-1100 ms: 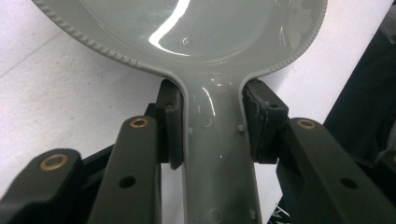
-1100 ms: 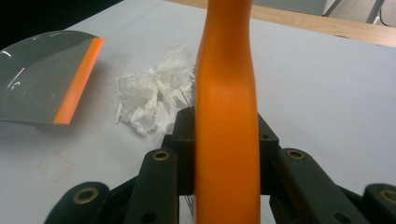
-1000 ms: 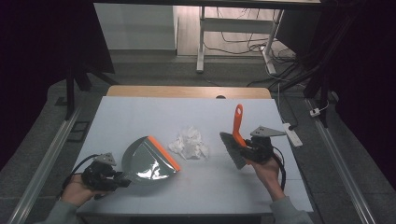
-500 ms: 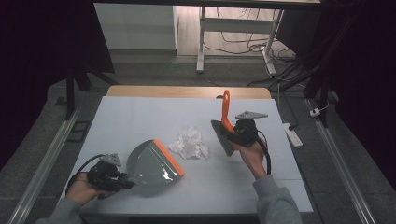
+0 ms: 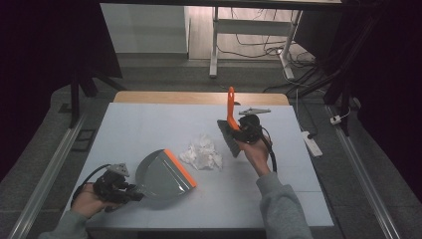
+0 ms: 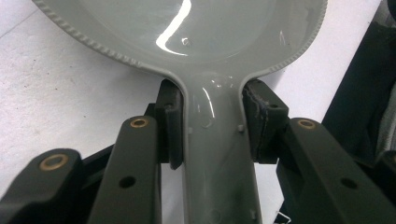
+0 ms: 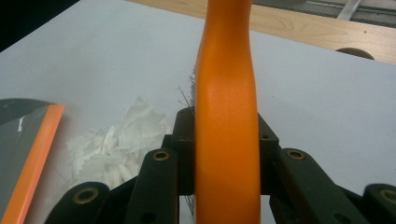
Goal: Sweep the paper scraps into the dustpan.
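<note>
One grey dustpan point(image 5: 161, 175), one orange-handled brush point(image 5: 230, 122) and one heap of white paper scraps point(image 5: 202, 154) occupy the tabletop point(image 5: 149, 124). The left hand-held gripper point(image 6: 210, 123) clamps the dustpan's handle; the right hand-held gripper point(image 7: 224, 149) clamps the brush. The high view alone shows both forearms.

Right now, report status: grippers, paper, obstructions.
Left gripper shut on dustpan. Right gripper shut on brush. Crumpled paper between them, nothing in the way.
</note>
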A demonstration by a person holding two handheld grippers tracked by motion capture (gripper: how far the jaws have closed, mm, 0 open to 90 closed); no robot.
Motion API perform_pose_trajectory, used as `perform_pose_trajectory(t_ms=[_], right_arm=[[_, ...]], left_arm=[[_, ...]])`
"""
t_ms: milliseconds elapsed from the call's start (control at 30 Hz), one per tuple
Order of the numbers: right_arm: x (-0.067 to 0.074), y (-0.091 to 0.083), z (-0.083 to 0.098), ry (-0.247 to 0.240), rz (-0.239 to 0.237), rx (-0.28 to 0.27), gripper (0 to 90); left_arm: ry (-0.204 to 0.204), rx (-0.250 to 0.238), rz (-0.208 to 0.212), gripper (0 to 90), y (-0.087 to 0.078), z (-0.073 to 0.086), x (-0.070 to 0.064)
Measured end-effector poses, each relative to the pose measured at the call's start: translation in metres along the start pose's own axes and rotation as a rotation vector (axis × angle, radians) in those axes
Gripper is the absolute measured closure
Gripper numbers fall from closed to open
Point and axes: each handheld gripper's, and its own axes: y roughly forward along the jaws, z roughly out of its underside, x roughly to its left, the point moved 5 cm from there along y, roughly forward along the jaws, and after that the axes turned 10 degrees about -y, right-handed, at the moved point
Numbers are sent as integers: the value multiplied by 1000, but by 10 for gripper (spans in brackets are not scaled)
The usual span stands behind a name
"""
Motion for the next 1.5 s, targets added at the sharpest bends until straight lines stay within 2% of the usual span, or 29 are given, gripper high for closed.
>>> perform_pose_trajectory(t_ms=[200,833,1233,1500], right_arm=[[0,10,-5,8,-1,-2,704],[5,44,1,-19,14,102,704],[19,61,1,-10,-22,140,706],[31,70,3,-25,-53,158,707]], left_arm=[[-1,2,5,617,1,-1,0],[-4,6,17,617,5,-3,0],[-6,12,23,617,8,-4,-1],[-13,21,24,617,10,-4,0]])
